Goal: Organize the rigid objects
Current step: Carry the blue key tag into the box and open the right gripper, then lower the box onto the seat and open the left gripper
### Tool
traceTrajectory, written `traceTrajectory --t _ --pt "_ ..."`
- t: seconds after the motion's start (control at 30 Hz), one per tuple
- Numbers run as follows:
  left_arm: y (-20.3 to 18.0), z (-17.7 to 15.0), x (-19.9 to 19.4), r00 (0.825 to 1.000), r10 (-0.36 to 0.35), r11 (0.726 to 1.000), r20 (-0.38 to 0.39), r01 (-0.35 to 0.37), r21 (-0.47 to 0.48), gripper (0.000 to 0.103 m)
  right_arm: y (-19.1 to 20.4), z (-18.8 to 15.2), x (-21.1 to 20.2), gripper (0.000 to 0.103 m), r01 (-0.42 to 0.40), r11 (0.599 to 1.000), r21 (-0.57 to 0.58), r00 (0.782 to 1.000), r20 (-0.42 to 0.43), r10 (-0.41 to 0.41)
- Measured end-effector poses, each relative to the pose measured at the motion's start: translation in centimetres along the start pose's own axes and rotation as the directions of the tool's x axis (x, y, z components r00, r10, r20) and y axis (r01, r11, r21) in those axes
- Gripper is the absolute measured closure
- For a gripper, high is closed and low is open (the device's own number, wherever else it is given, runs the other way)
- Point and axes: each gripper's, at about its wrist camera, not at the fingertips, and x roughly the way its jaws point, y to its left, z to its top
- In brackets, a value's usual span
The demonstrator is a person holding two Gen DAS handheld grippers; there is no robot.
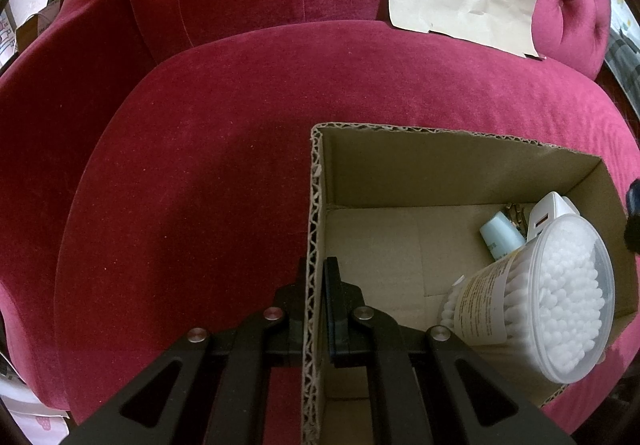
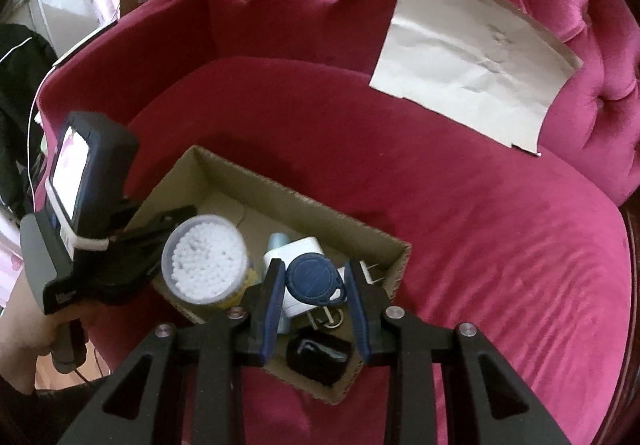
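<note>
An open cardboard box point(image 1: 440, 149) sits on a red velvet armchair seat point(image 1: 192, 173). My left gripper point(image 1: 316, 277) is shut on the box's left wall, one finger outside and one inside. In the box lie a clear tub of cotton swabs point(image 1: 560, 297), a pale blue bottle point(image 1: 502, 237) and a white charger point(image 1: 550, 211). In the right wrist view my right gripper point(image 2: 316, 285) hangs over the box point(image 2: 256, 181), shut on a round blue key fob point(image 2: 314, 279) whose key ring point(image 2: 330, 319) dangles below. A black item point(image 2: 316, 361) lies in the box's near corner.
A creased beige paper sheet point(image 2: 472, 57) leans on the tufted chair back. A hand holds the left gripper's body with its lit screen point(image 2: 72, 177) at the box's left side. A dark garment point(image 2: 16, 85) hangs beyond the left armrest.
</note>
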Motion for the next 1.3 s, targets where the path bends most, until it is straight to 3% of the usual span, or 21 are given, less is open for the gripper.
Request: traceTrajectory --t 0.6,0.63,0.7,0.77,0.83,1.3 --pt "0.0 0.0 0.0 1.0 0.002 1.0 0.001 -0.002 0.001 0.098 1.1 -0.3 0.3 0.07 -0.015 0.999 -0.028 1.0 -0.025 0.015" --pt "0.0 0.0 0.0 1.0 0.002 1.0 0.001 -0.002 0.002 0.098 1.1 -0.3 0.3 0.066 -0.017 0.999 -0.031 1.0 -0.024 0.017" --pt "0.0 0.0 0.0 1.0 0.003 1.0 0.001 -0.003 0.001 0.098 1.0 -0.4 0.3 0.045 -0.004 1.0 -0.026 1.0 -0.022 0.004" --pt "0.0 0.0 0.0 1.0 0.004 1.0 0.002 -0.004 0.002 0.098 0.8 -0.4 0.5 0.015 0.017 1.0 -0.016 1.0 -0.022 -0.017" --pt "0.0 -0.1 0.0 1.0 0.004 1.0 0.001 -0.004 0.002 0.098 0.8 -0.3 0.5 0.004 0.04 0.999 -0.01 0.999 -0.015 -0.04" --pt "-0.3 -0.1 -0.1 1.0 0.009 1.0 0.002 -0.009 0.002 0.097 -0.2 -0.1 1.2 0.0 0.072 0.997 0.012 0.997 -0.032 -0.072"
